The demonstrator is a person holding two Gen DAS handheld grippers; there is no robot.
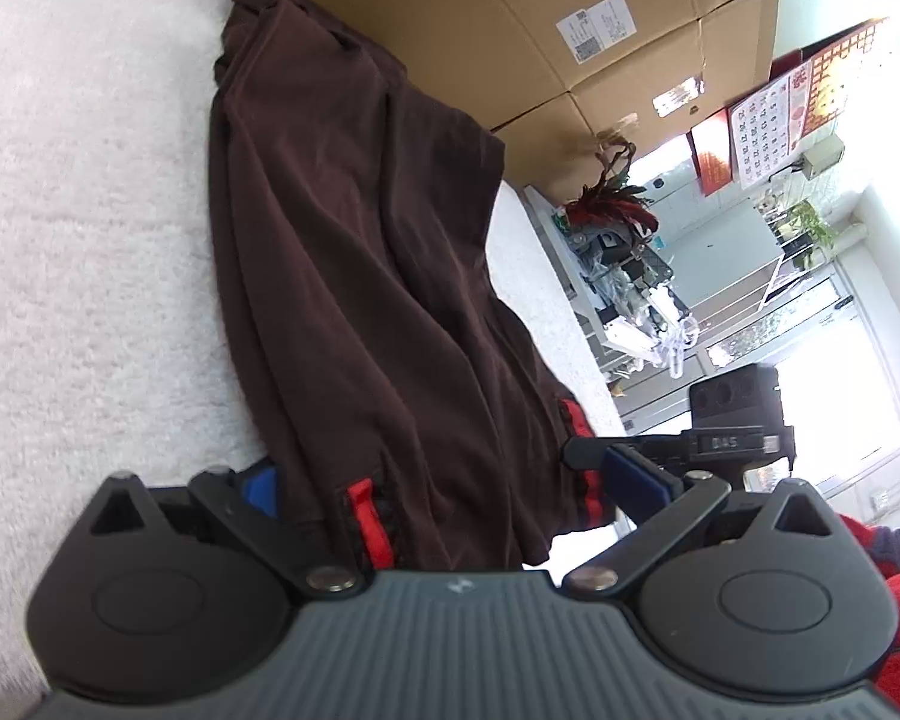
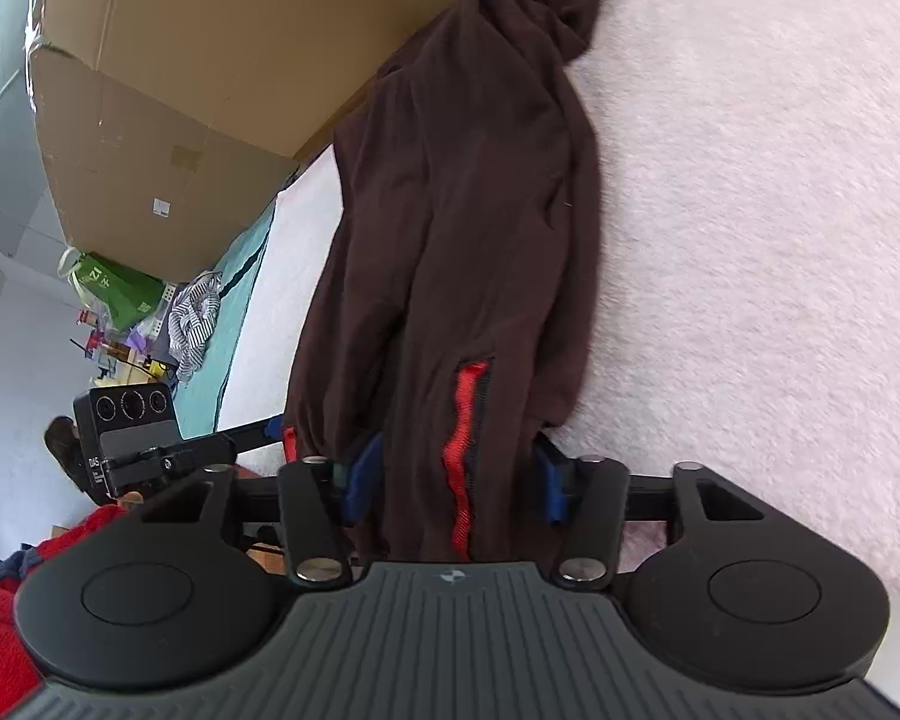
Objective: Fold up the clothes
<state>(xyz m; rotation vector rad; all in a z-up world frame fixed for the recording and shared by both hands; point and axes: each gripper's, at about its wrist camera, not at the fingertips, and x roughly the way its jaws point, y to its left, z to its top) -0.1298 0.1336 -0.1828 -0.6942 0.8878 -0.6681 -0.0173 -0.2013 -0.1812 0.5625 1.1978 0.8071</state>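
Garment: a dark brown garment (image 1: 354,276) with red trim lies bunched lengthwise on the white fleece blanket (image 1: 78,240), its far end at the cardboard box (image 1: 570,18).
Left gripper (image 1: 444,480): spread wide, the near hem between its blue pads; whether they pinch it, I cannot tell.
Right gripper (image 2: 456,480): narrower, blue pads either side of the near hem; grip unclear.
Doing it well: take both near corners evenly, keep the hem taut and level.
Edges: the box crowds the far end.
Open room: bare blanket on the garment's side away from the box.
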